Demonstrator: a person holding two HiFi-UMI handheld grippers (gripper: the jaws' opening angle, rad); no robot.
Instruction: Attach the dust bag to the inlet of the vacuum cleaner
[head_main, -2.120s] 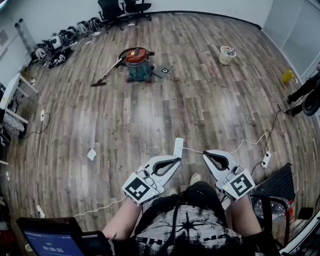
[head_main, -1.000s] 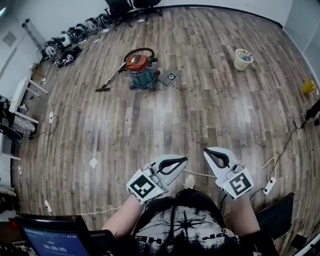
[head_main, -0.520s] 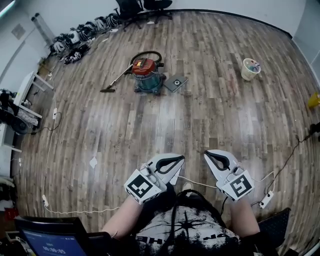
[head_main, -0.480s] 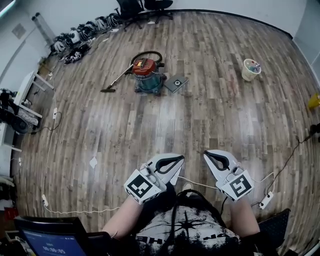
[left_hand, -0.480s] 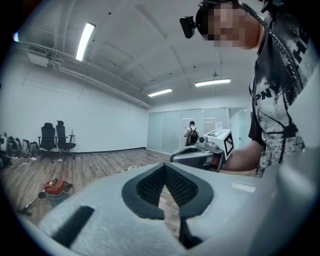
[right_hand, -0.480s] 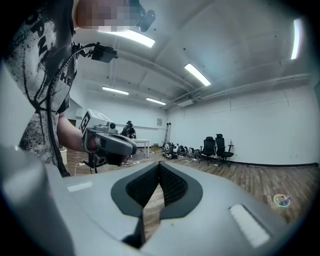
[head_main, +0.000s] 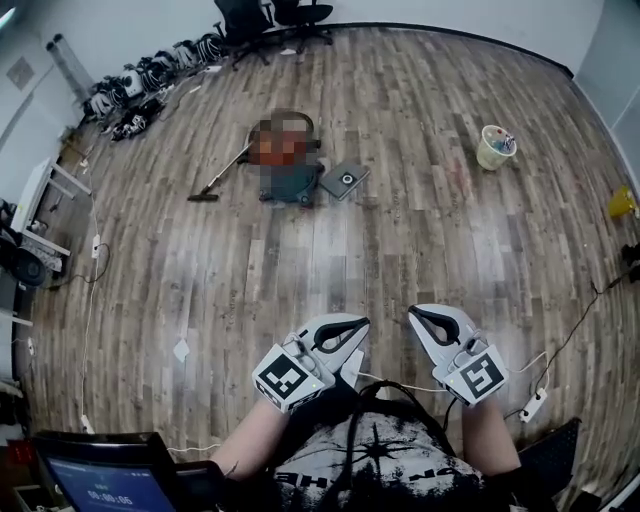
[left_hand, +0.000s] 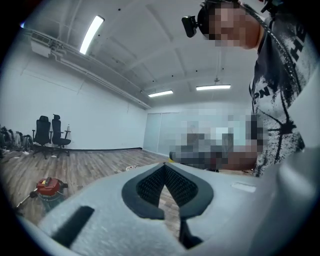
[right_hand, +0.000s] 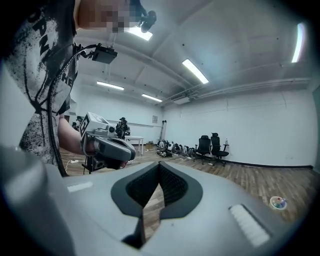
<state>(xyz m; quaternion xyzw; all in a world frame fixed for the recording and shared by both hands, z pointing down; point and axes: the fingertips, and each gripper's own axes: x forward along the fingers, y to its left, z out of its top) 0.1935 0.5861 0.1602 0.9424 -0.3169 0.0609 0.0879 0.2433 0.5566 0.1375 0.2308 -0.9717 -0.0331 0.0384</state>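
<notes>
The vacuum cleaner (head_main: 288, 183), a teal drum with a red top partly under a mosaic patch, stands far ahead on the wood floor. It also shows small in the left gripper view as the vacuum cleaner (left_hand: 49, 189). Its hose and wand (head_main: 220, 178) trail to the left. The dust bag (head_main: 345, 180), a flat grey square with a round hole, lies just right of the drum. My left gripper (head_main: 360, 323) and right gripper (head_main: 414, 316) are held close to my body, both shut and empty, far from the bag. In their own views the left gripper (left_hand: 164, 166) and right gripper (right_hand: 160, 164) hold nothing.
A beige bucket (head_main: 495, 147) stands at the far right, with a yellow object (head_main: 622, 200) beyond it. Office chairs (head_main: 270, 15) and a row of equipment (head_main: 150, 78) line the back wall. A power strip (head_main: 532, 405) with cables, a paper scrap (head_main: 181, 349) and a laptop (head_main: 100, 485) lie near me.
The vacuum cleaner and dust bag have slid lower in the head view as I cross the floor toward them. Both grippers stay shut and empty in front of me.
</notes>
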